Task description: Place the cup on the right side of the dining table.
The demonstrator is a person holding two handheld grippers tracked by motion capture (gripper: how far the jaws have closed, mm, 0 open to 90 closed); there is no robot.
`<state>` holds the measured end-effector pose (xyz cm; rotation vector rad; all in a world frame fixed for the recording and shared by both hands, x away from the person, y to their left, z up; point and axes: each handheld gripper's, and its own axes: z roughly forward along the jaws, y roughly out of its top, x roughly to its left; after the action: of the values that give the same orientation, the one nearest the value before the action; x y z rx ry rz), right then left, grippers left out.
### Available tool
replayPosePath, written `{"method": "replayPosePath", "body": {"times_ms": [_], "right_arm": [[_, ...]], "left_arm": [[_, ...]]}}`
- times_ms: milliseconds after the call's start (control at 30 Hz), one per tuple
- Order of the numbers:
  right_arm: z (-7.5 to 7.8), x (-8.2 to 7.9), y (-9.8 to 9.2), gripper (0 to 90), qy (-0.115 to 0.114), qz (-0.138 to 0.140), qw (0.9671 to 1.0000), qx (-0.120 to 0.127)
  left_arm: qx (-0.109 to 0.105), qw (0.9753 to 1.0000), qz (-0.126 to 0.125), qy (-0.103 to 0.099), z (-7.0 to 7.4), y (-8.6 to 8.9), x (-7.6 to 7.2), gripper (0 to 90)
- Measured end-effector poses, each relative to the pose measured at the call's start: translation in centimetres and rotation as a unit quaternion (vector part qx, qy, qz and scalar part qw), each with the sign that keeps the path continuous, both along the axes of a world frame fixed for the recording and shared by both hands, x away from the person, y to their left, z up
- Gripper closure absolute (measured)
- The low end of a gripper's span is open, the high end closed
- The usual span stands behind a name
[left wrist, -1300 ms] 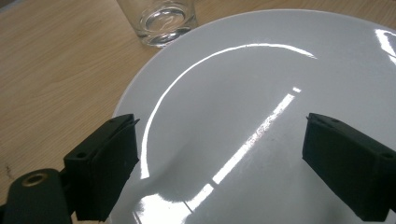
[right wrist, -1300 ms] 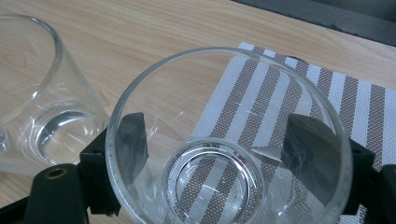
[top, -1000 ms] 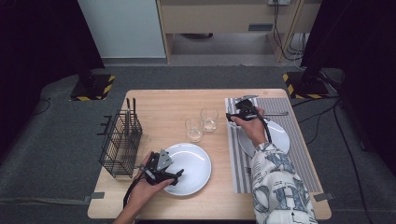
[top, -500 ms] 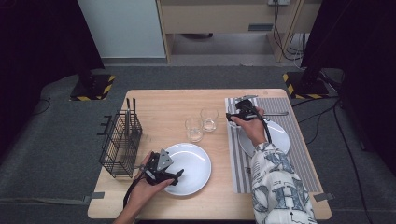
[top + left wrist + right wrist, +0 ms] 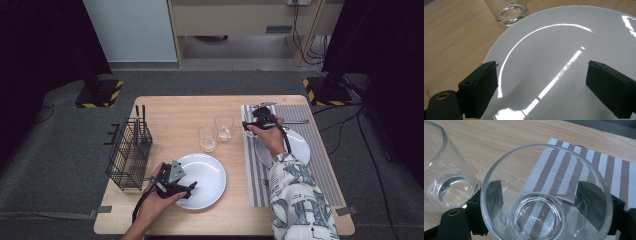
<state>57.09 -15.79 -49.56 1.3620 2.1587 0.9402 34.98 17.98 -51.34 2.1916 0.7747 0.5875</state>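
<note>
sitting between the right gripper's (image 5: 546,212) spread jaws, a clear empty glass (image 5: 544,195) rests at the striped mat's (image 5: 599,170) edge. the left gripper (image 5: 541,87), jaws spread, hovers over a glossy white plate (image 5: 564,50).

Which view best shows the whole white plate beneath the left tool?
The high view: the plate appears whole, rim and all, near the wire basket. The left gripper view gives a close-up of part of its glossy surface.
</note>
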Motion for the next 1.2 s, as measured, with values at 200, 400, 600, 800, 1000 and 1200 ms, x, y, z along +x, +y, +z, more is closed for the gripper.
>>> {"method": "replayPosePath", "body": {"times_ms": [200,400,600,800,1000,1200], "right_arm": [[-0.12,-0.16,-0.04,19.2,-0.003,-0.001,1.0000,-0.001],[-0.17,-0.30,-0.15,19.0,0.001,-0.001,1.0000,-0.001],[-0.19,-0.28,-0.17,18.8,0.002,-0.003,1.0000,0.000],[-0.22,-0.26,-0.09,17.6,0.006,-0.006,1.0000,0.000],[-0.56,-0.16,0.09,11.3,0.021,-0.006,0.9998,0.003],[-0.80,-0.14,0.03,7.8,0.033,-0.010,0.9993,0.009]], "left_arm": [[0.001,1.0000,-0.001,-0.001,0.05,-0.01,-0.02,9.9],[0.003,1.0000,-0.003,-0.001,0.03,-0.11,-0.05,9.9],[0.003,1.0000,-0.002,-0.001,0.02,-0.11,-0.03,9.9],[0.003,1.0000,-0.003,-0.001,0.01,-0.14,-0.05,9.9],[0.003,1.0000,-0.005,-0.001,-0.01,-0.22,-0.08,10.0],[0.003,1.0000,-0.005,-0.002,0.01,-0.18,-0.08,10.0]]}}
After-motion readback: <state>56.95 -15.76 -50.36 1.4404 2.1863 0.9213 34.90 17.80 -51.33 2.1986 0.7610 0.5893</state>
